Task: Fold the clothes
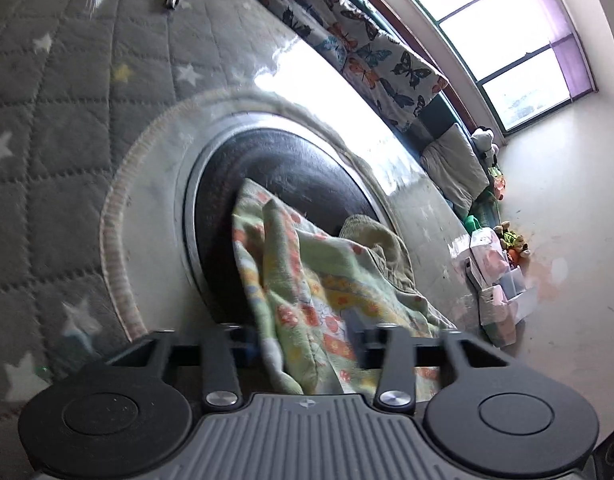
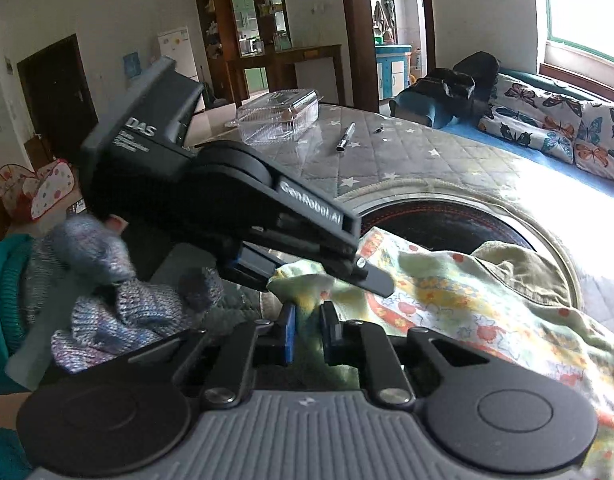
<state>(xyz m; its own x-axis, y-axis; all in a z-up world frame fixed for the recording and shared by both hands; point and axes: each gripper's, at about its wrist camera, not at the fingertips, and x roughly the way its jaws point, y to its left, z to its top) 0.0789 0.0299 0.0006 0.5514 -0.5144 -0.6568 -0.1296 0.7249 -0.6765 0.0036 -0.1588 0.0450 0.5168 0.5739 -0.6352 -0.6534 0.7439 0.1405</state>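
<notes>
A pale green garment with orange and yellow flower print lies bunched over a round black pad on the table. My left gripper is shut on an edge of the garment, which fills the gap between its fingers. In the right wrist view the left gripper sits just ahead, clamped on the same garment. My right gripper is nearly closed on the garment's edge, with green cloth between its blue pads.
The table has a grey quilted star cover. A clear plastic box and a pen lie at its far side. A butterfly-print sofa stands behind, below a window. A gloved hand holds the left gripper.
</notes>
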